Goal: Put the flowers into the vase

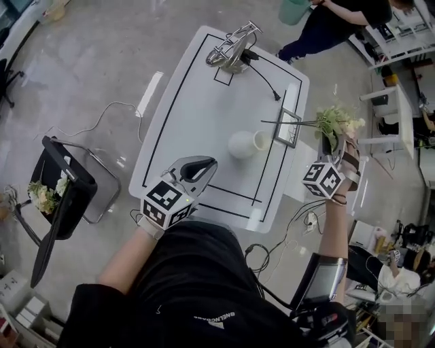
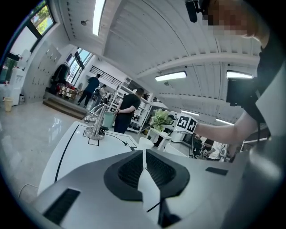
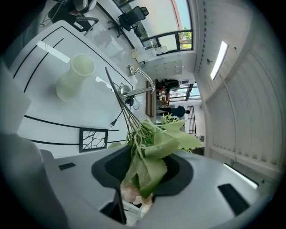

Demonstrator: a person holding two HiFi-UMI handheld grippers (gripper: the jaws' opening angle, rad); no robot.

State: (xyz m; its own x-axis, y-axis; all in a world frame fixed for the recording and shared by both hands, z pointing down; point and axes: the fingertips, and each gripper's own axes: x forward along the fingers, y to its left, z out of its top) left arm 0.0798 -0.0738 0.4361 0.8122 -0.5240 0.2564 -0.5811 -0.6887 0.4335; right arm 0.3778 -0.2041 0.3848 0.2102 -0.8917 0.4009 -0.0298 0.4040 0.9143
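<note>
A white vase (image 1: 243, 145) sits near the middle of the white table (image 1: 197, 102), its open mouth showing toward the right in the head view. My right gripper (image 1: 333, 144) is shut on a bunch of green-leaved flowers (image 1: 336, 121). It holds them in the air past the table's right edge, right of the vase, with the long stems pointing left. In the right gripper view the flowers (image 3: 154, 147) fill the jaws and the vase (image 3: 73, 77) lies ahead at upper left. My left gripper (image 1: 197, 166) hovers shut and empty over the table's near edge, left of the vase (image 2: 145, 143).
A metal tap-shaped stand (image 1: 233, 47) with a black cable sits at the table's far end. A small black-framed panel (image 1: 288, 128) lies near the right edge. A black chair (image 1: 64, 197) at the left holds another bunch of flowers (image 1: 44, 197). A person (image 1: 340, 20) stands beyond the table.
</note>
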